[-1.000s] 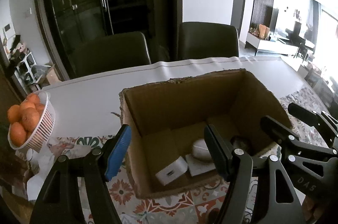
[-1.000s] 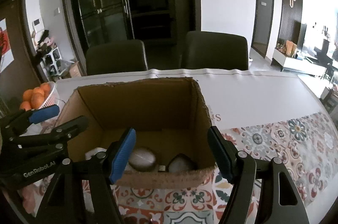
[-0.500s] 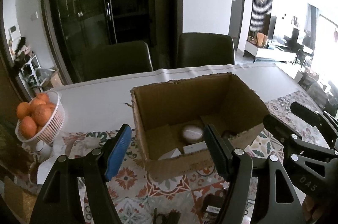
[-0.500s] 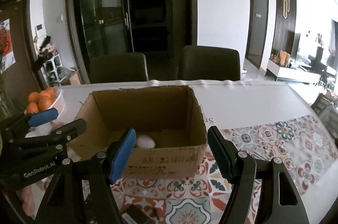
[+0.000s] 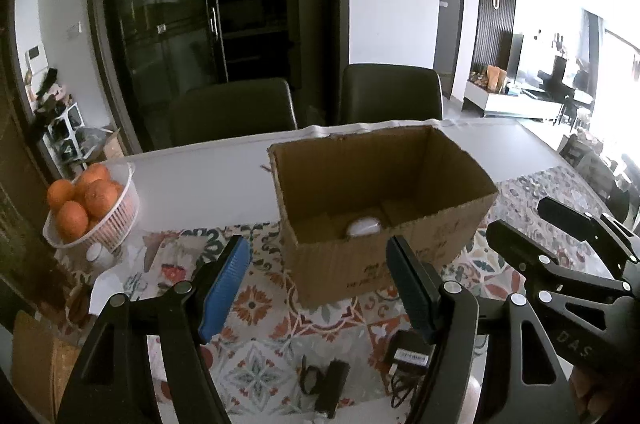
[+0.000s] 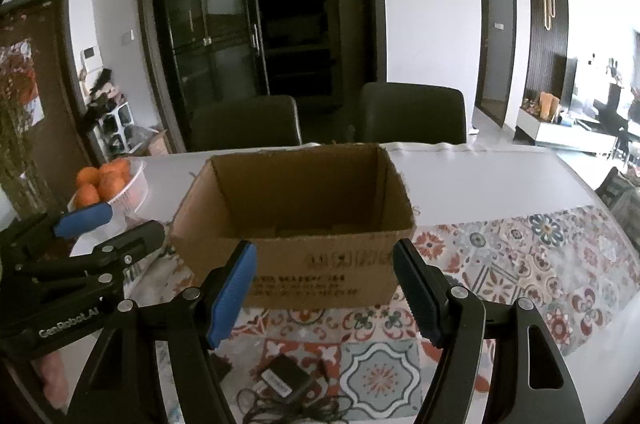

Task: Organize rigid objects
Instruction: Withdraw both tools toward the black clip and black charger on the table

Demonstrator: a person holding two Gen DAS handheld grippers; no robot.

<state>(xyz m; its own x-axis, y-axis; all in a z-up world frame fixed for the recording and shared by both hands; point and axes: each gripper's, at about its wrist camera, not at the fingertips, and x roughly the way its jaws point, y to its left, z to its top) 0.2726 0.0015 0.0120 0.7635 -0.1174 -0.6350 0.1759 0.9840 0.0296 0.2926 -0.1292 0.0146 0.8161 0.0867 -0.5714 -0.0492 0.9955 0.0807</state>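
Your left tongs [image 5: 318, 286] stand apart with nothing between the pads; your right tongs [image 6: 324, 294] stand apart too, equally empty; both hang above the patterned worktop [image 6: 540, 264], just short of the cardboard box [image 5: 384, 220]; the box sits upright and open-topped, with a white rounded object [image 5: 362, 226] on its floor; a black power adapter [image 6: 282, 380] with its cord lies on the worktop below your right tongs, outside the box; a white basket of oranges [image 5: 94, 212] stands well to the box's left.
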